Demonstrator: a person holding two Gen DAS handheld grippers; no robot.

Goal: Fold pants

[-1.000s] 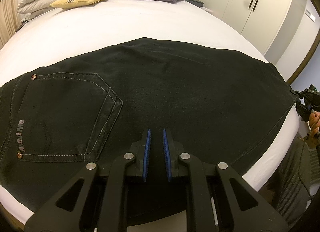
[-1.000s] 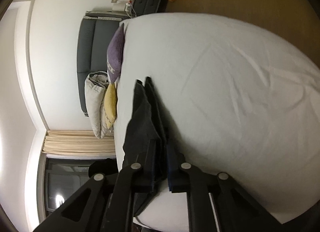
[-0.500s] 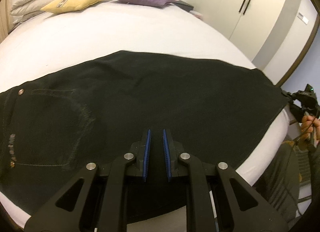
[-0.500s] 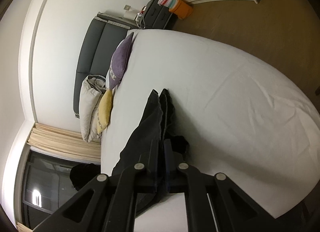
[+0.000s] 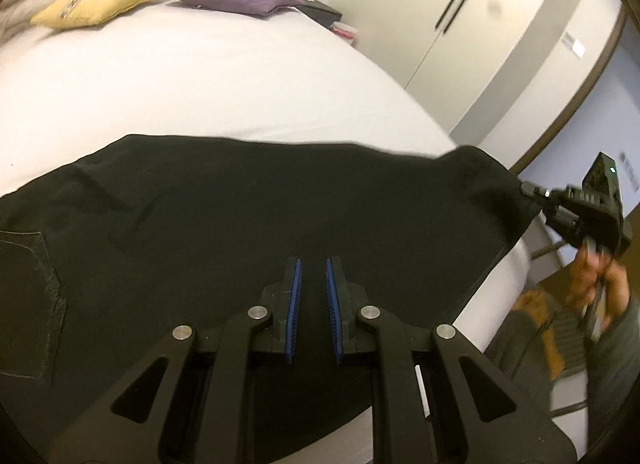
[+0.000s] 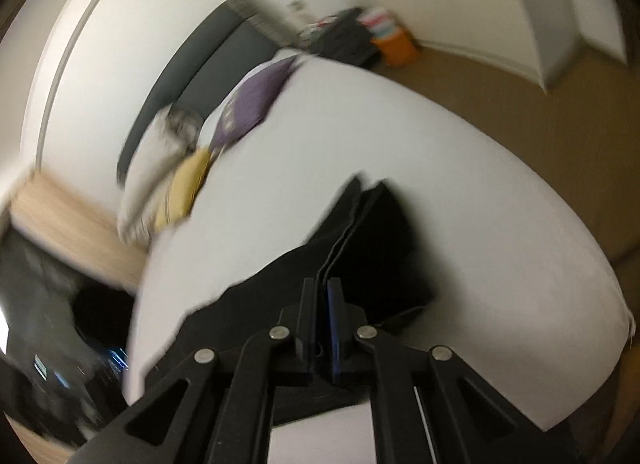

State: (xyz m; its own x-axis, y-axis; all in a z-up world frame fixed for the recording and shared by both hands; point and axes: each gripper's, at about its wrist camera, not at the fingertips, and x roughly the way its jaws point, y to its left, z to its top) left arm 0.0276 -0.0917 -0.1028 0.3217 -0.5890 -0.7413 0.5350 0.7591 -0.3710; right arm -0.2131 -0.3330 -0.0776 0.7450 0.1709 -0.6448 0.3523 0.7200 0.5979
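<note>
Both the left gripper (image 5: 312, 284) and right gripper (image 6: 322, 300) clench the black denim pants (image 5: 240, 216) above the white-sheeted bed (image 5: 200, 84)

The left gripper (image 5: 312, 288) points downward, its blue pads (image 5: 295, 304) a narrow gap apart with dark cloth showing between them; whether they pinch it cannot be told. The right gripper (image 6: 322, 304) is clamped tight on the pants' (image 6: 372, 248) hem edge. A hand (image 5: 596, 284) squeezes the right gripper's handle.
</note>
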